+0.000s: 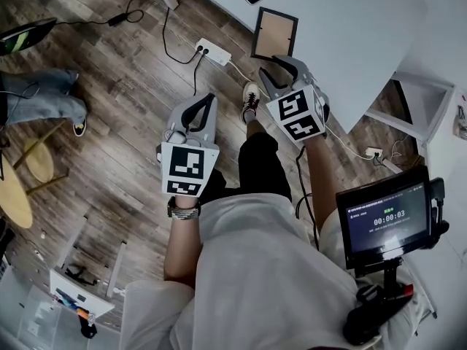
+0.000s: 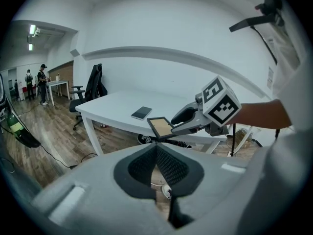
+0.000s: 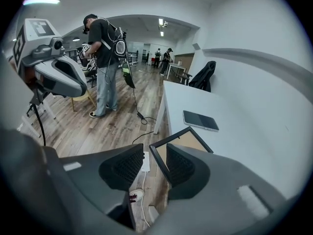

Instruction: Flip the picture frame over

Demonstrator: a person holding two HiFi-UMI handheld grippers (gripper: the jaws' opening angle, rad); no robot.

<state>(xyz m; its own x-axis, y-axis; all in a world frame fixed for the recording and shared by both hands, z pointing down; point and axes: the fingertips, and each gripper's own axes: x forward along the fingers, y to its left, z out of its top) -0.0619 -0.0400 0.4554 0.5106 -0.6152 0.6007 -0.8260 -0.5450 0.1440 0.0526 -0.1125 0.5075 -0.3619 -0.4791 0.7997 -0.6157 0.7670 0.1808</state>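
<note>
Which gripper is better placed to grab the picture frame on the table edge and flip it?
Right. The right gripper has its open fingers either side of the picture frame edge on the table; the left gripper is shut, over the floor, away from it.

Soft even light (from ceiling lamps (image 3: 160,21)), sharp, fisheye-warped, dark corners.

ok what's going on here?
A person at a white table holds a gripper in each hand. The right gripper has its jaws open around the near edge of a black-rimmed picture frame with a brown panel, which lies flat at the table's edge, not yet clamped. The left gripper hangs empty over the wooden floor, jaws together.
</note>
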